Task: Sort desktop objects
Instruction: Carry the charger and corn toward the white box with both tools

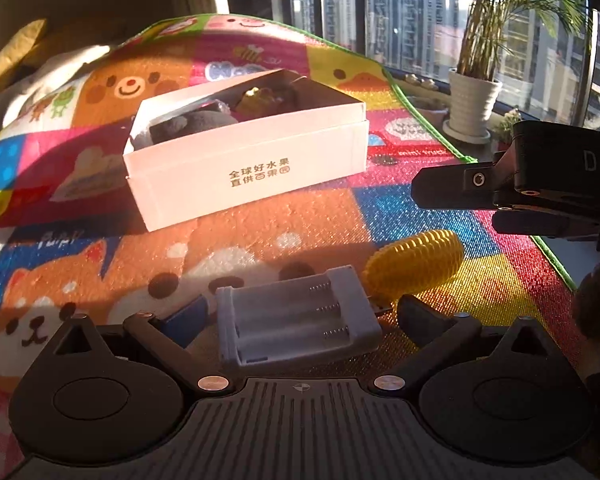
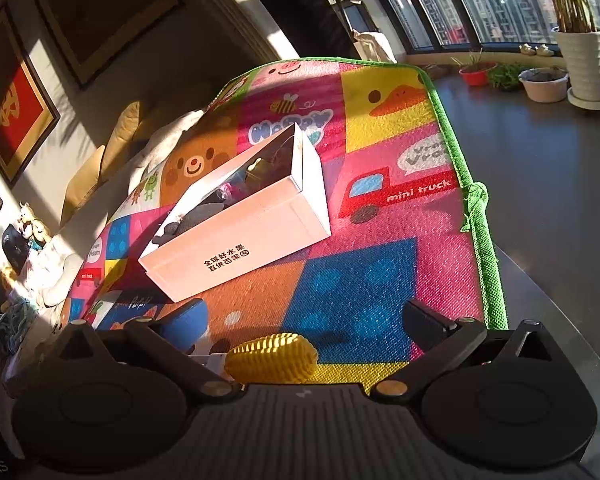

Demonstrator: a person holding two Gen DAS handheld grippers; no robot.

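A white cardboard box (image 1: 256, 178) lies on the colourful play mat (image 1: 320, 220) and holds several dark and yellow items; it also shows in the right wrist view (image 2: 236, 248). A grey battery holder (image 1: 296, 316) lies between the open fingers of my left gripper (image 1: 302, 314), apart from both pads. A yellow toy corn cob (image 1: 414, 266) lies just right of it. In the right wrist view the corn cob (image 2: 270, 358) lies low between the open fingers of my right gripper (image 2: 312, 320). The right gripper (image 1: 452, 194) also shows from the side above the corn.
The mat's green edge (image 2: 480, 216) runs along the right, with dark floor beyond. Potted plants (image 2: 584, 60) stand by the windows. Cushions (image 2: 100, 168) and soft toys (image 2: 32, 228) lie to the left of the mat.
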